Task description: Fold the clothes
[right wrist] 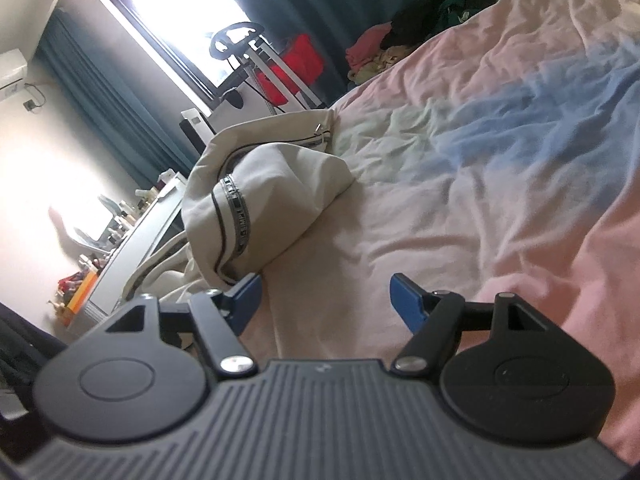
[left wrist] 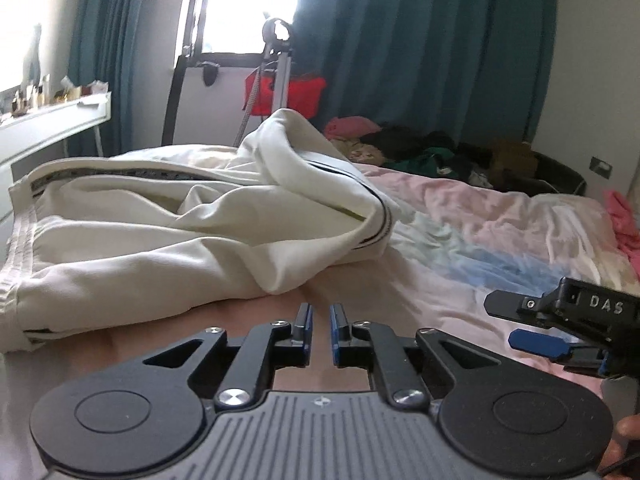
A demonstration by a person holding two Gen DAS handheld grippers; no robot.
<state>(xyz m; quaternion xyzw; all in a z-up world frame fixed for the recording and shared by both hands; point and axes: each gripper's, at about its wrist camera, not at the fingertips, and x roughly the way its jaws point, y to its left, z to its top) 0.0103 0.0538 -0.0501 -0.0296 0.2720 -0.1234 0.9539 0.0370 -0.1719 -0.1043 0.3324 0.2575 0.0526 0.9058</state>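
A cream-white garment [left wrist: 168, 232] with dark striped trim lies crumpled on the bed, ahead and left of my left gripper [left wrist: 320, 314]. The left gripper's jaws stand close together with a narrow gap and hold nothing; it hovers just short of the garment's near edge. In the right wrist view the same garment [right wrist: 256, 200] lies ahead and to the left. My right gripper [right wrist: 324, 296] is open wide and empty, low over the sheet. The right gripper also shows in the left wrist view [left wrist: 520, 320] at the right edge, open.
The bed has a rumpled pink and blue sheet [left wrist: 480, 232]. A pile of dark, green and pink clothes [left wrist: 420, 148] lies at the far end. A white dresser with bottles [left wrist: 48, 120] stands at the left. A red bag [left wrist: 292, 92] and teal curtains are by the window.
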